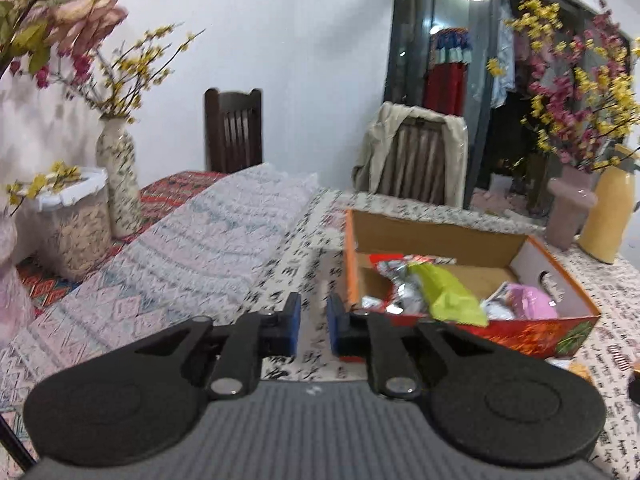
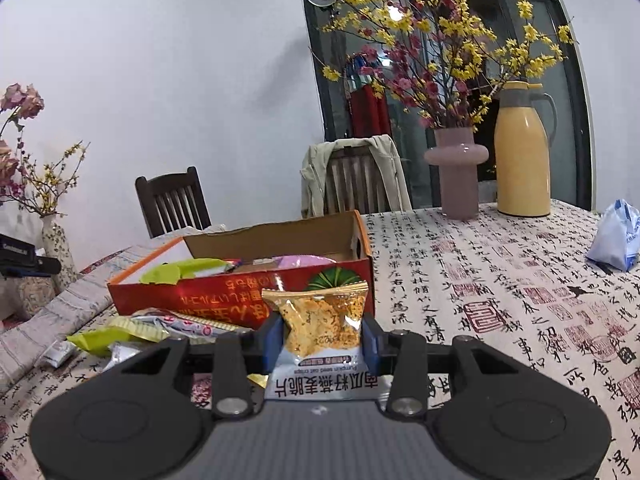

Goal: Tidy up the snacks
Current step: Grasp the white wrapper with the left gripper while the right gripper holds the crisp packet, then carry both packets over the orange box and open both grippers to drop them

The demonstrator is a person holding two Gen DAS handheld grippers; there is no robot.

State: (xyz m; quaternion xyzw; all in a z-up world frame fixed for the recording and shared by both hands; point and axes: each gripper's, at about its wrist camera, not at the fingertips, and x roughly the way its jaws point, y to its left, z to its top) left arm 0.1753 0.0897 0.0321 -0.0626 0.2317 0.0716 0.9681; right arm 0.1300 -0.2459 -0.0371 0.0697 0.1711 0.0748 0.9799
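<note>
On the left, in the left wrist view, a patterned vase (image 1: 116, 172) of yellow blossom is seen beside a woven basket (image 1: 78, 228) on the cloth-covered bench (image 1: 280, 240). The left tongs (image 1: 313, 322) are held above the bench with the blue pads drawn in to their narrowest and nothing between them. Just to their right stands the orange cardboard box (image 1: 568, 292), in which a lime-green packet (image 1: 448, 292), silver wrappers and a pink packet (image 1: 532, 300) are lying.

In the right wrist view, loose snack packets (image 2: 120, 332) are scattered on the bench at the near left corner of the box (image 2: 240, 296). The right tongs (image 2: 322, 340) are clamped on a packet of oat crisps (image 2: 320, 320) (upright, in front of the box). Further right, a pink vase (image 2: 456, 176), a yellow thermos (image 2: 520, 152) and a blue-white bag (image 2: 616, 236) are seen.
</note>
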